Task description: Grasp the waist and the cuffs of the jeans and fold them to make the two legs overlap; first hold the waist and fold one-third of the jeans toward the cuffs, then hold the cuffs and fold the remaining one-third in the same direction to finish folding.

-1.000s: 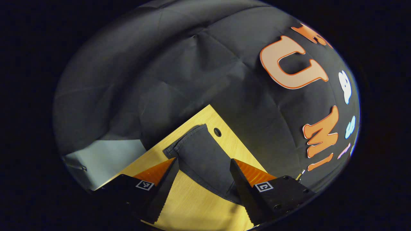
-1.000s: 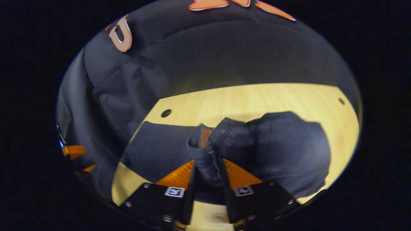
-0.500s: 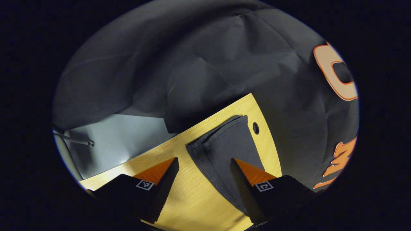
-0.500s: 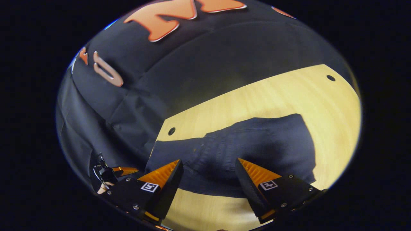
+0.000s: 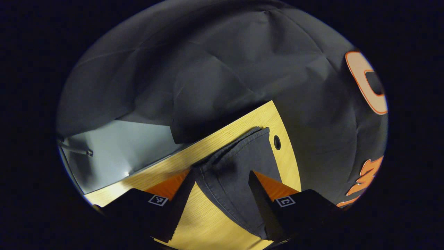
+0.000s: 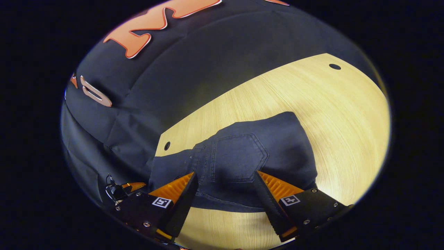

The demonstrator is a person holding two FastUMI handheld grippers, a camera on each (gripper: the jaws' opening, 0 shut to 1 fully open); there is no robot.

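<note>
The dark jeans [image 6: 239, 158] lie on the wooden table [image 6: 329, 114], with the waist part folded over the legs and a back pocket facing up. My right gripper [image 6: 225, 174] hovers open just in front of that fold, touching nothing. In the left gripper view the stacked cuffs [image 5: 242, 156] rest at the table's corner. My left gripper [image 5: 219, 173] stands open with the cuff end lying between its fingers; its left finger [image 5: 180, 194] is at the cuff's rumpled edge. The left gripper [image 6: 121, 189] also appears low on the left in the right gripper view.
A round hole [image 5: 276, 142] in the table sits right beside the cuffs, and another hole [image 6: 334, 66] at the far corner. The table's edge runs close behind the cuffs, with the black booth cloth beyond. A pale floor [image 5: 114, 149] with a cable lies below the left edge.
My right gripper let go of the waist, opened and drew back, leaving the waist part flat on the legs. My left gripper moved in until the cuff end lay between its fingers.
</note>
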